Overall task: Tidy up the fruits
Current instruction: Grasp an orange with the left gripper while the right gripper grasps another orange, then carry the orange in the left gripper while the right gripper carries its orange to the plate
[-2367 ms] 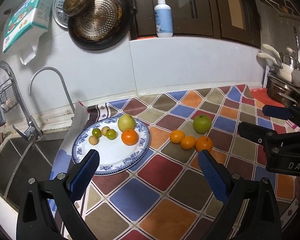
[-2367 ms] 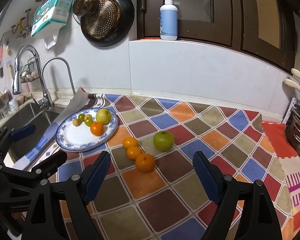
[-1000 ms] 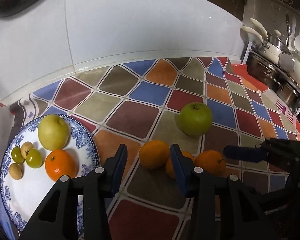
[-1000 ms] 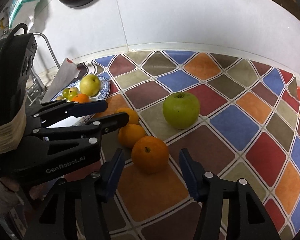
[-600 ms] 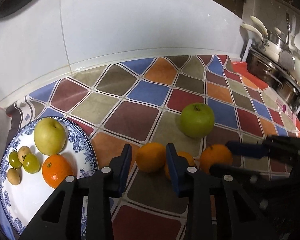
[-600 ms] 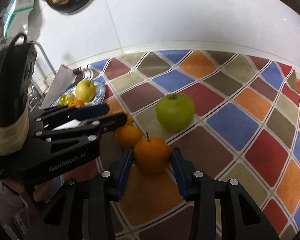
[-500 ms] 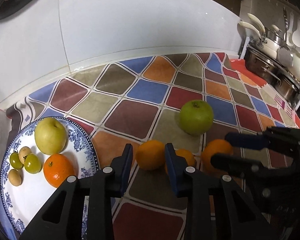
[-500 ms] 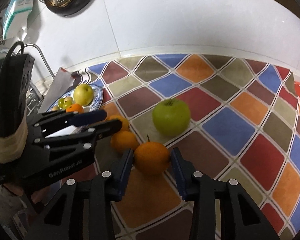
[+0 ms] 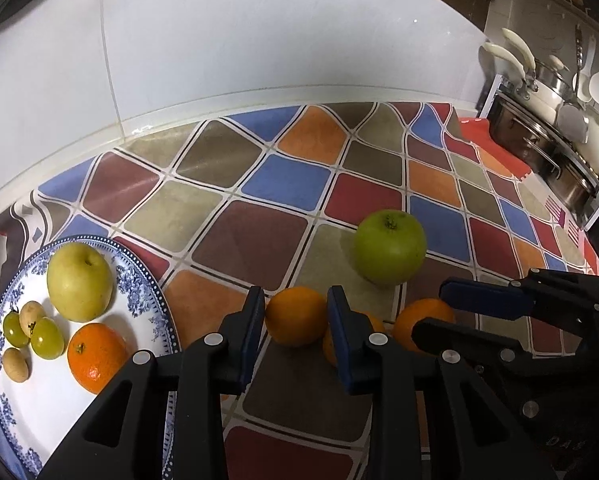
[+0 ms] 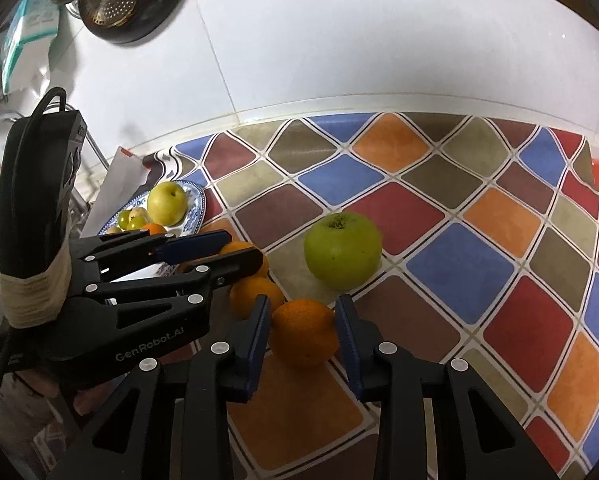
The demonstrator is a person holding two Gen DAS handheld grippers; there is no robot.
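Note:
Three oranges and a green apple (image 9: pixel 391 246) lie on the checkered counter mat. My left gripper (image 9: pixel 295 300) is shut on the leftmost orange (image 9: pixel 295 318), its blue pads pressing both sides. My right gripper (image 10: pixel 303 312) has its jaws closing on the rightmost orange (image 10: pixel 303 336), and the pads touch its sides. The middle orange (image 10: pixel 251 296) lies loose between them. To the left, a blue-and-white plate (image 9: pixel 147 292) carries a yellow apple (image 9: pixel 79 282), one orange (image 9: pixel 95 356) and several small green and tan fruits.
Steel pots (image 9: pixel 539 136) with white handles stand on a stove at the far right. A white tiled wall (image 9: pixel 259 40) closes off the back. A dark strainer pan (image 10: pixel 115 0) hangs at upper left, above the sink side.
Both grippers have come down from a high, wide-open pose over the counter. Each has narrowed around its own orange, and the pads now touch the fruit.

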